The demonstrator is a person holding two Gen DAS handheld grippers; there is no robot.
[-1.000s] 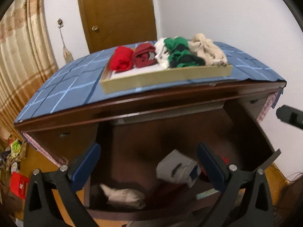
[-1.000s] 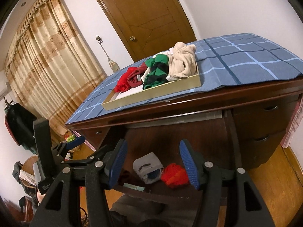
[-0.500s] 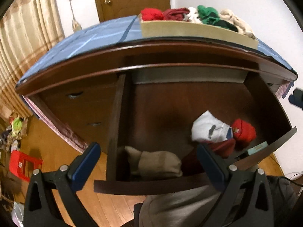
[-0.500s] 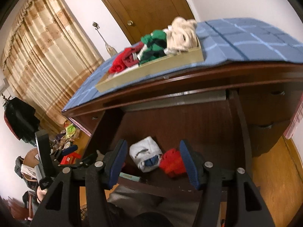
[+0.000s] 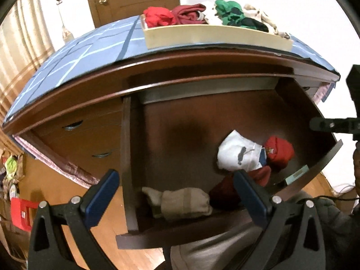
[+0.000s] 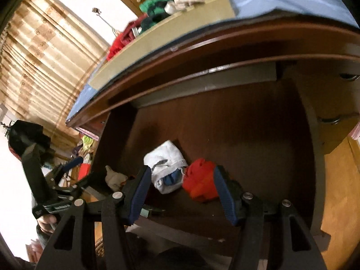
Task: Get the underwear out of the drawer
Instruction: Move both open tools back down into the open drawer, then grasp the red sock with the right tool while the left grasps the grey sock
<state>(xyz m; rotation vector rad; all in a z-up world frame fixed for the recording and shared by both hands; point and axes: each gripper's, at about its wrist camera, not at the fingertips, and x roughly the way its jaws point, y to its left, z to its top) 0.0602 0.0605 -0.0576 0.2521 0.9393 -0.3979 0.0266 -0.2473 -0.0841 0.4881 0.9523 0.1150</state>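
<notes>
Both tongs apart, holding nothing. Red underwear (image 6: 201, 183) in open drawer (image 6: 247, 139), between right tongs (image 6: 180, 193). Might grab white bundle (image 6: 165, 165) too, maybe touching. Left tongs (image 5: 177, 193) over beige roll (image 5: 182, 202).

My left gripper (image 5: 173, 186) is a black plastic frame with triangular cut-outs, silver screws at its joints and ribbed dark-blue pads (image 5: 100, 194). My right gripper (image 6: 181, 194) is built alike: black arms, round silver screws, blue ribbed fingers (image 6: 226, 199). At the lower left of the right view, a hand (image 6: 46, 221) grips a black handle bearing small white lettering.
</notes>
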